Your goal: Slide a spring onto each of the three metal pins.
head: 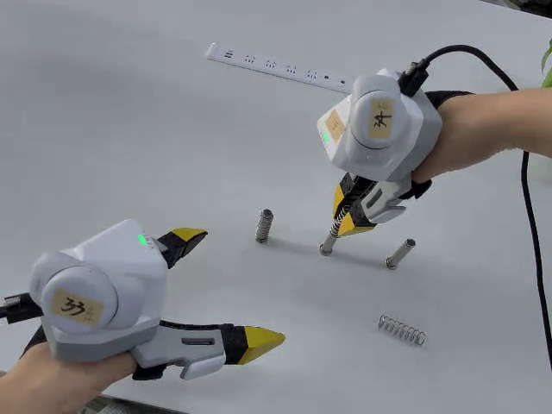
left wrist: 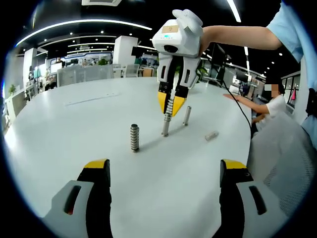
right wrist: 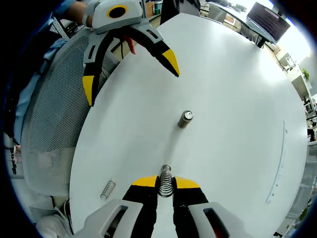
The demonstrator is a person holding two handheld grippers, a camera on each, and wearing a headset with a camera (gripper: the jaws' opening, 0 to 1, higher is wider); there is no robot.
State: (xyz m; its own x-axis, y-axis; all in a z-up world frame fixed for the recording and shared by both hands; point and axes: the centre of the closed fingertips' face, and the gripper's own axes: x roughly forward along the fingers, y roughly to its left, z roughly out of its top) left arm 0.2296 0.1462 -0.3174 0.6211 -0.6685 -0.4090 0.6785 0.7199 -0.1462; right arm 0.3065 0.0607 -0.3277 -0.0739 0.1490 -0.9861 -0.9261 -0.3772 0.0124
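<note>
Head view: right hand-held gripper (head: 352, 226) tip-down, clamped on a spring (head: 337, 222) over a pin (head: 328, 247); left hand-held gripper (head: 240, 285) level, wide.

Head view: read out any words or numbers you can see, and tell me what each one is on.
"33": handwritten on the sticker on the left tool.
"34": handwritten on the sticker on the right tool.
No legible marking on the power strip.
</note>
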